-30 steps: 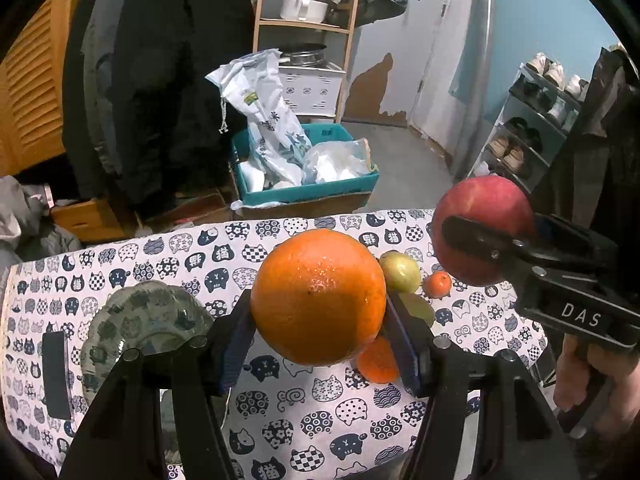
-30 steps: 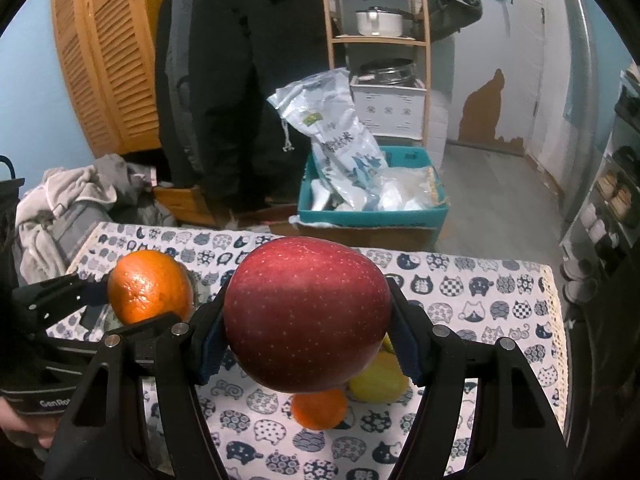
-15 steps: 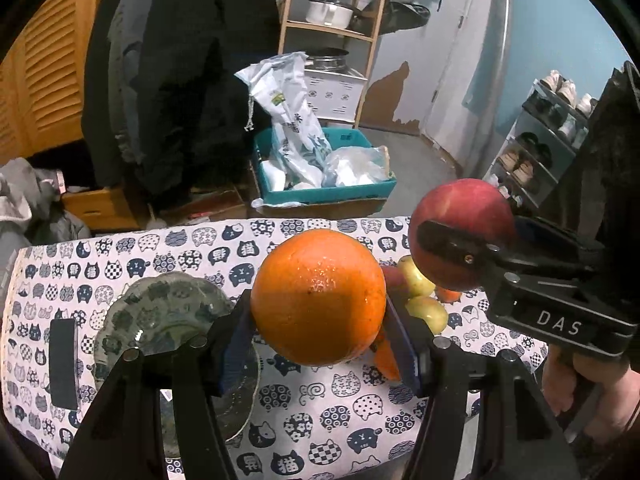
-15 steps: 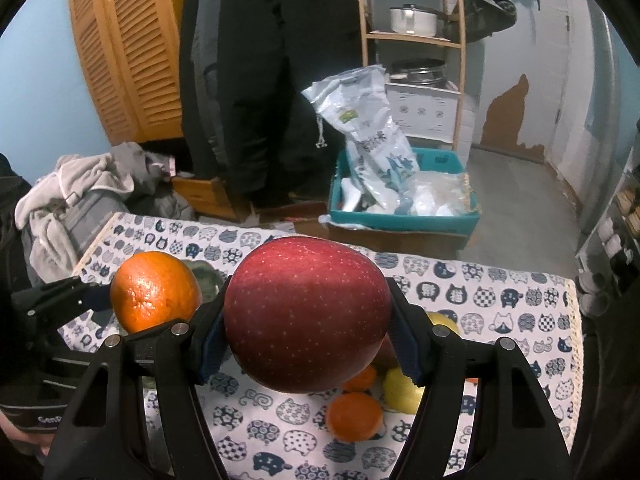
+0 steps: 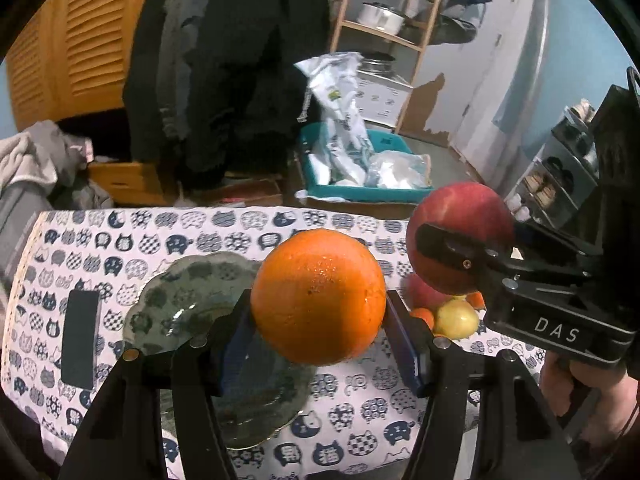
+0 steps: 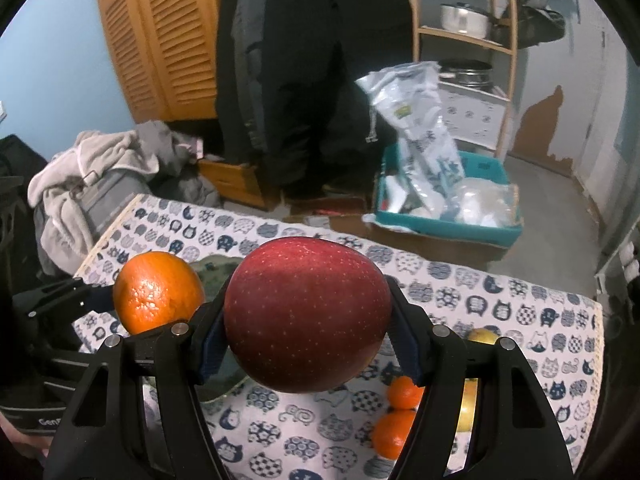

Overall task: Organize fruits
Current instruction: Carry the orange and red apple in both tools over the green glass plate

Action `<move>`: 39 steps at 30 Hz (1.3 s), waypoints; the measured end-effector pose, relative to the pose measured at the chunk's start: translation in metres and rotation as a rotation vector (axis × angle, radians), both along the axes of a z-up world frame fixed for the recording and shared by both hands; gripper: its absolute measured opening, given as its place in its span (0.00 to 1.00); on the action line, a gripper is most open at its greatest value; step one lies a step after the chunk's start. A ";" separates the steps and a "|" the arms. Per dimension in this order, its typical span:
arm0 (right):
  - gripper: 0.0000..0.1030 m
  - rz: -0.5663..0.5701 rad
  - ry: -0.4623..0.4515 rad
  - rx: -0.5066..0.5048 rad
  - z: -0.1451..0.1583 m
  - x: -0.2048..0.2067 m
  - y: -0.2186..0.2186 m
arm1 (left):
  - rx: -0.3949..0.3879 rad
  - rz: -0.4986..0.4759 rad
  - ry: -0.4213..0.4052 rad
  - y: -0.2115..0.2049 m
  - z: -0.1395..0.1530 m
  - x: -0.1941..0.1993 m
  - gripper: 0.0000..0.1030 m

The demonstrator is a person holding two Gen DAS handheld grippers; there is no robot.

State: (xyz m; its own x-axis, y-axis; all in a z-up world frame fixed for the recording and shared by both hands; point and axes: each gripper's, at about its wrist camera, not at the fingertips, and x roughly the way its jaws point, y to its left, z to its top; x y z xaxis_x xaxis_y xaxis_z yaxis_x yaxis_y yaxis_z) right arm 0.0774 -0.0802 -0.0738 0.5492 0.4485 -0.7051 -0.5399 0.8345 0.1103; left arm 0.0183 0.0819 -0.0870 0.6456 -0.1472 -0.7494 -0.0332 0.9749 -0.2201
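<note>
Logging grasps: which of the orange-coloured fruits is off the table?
The large orange, clamped in the left gripper above the glass plate; the small tangerines lie on the tablecloth.

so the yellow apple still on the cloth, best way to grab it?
Grip the yellow apple across its widest middle, coming from above with jaws open wide. It is round and sits packed against a small orange and a red fruit, so side access looks tight; put the pads where gaps show.

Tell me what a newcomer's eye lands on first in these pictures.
Two fruits held in the air over the cat-print tablecloth: a big orange clamped in the left gripper, and a red apple clamped in the right gripper. Below the orange lies a glass plate, with loose fruit at the right.
</note>
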 end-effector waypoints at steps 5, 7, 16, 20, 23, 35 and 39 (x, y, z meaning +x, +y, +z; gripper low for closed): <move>0.67 0.031 0.020 -0.011 -0.007 0.003 0.022 | 0.000 0.047 0.012 0.022 -0.007 -0.004 0.62; 0.67 0.044 0.031 -0.013 -0.010 0.004 0.032 | -0.005 0.066 0.021 0.032 -0.011 -0.005 0.62; 0.67 0.100 0.076 -0.018 -0.024 0.009 0.072 | -0.003 0.134 0.074 0.067 -0.035 -0.009 0.62; 0.68 0.115 0.115 -0.016 -0.037 0.014 0.090 | 0.002 0.162 0.117 0.080 -0.053 -0.007 0.62; 0.68 0.121 0.141 -0.031 -0.052 0.017 0.103 | 0.014 0.178 0.146 0.088 -0.066 -0.005 0.62; 0.68 0.161 0.301 -0.117 -0.121 0.022 0.130 | 0.004 0.220 0.293 0.106 -0.121 -0.004 0.62; 0.68 0.171 0.341 -0.147 -0.139 0.020 0.133 | 0.013 0.216 0.328 0.105 -0.133 -0.003 0.62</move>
State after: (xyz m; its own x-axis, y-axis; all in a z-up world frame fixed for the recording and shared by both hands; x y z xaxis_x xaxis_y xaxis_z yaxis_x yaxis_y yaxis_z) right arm 0.0972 0.0533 -0.2129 0.1991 0.3942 -0.8972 -0.6254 0.7560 0.1933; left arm 0.0153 0.1869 -0.2200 0.3865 -0.0236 -0.9220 -0.3044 0.9404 -0.1517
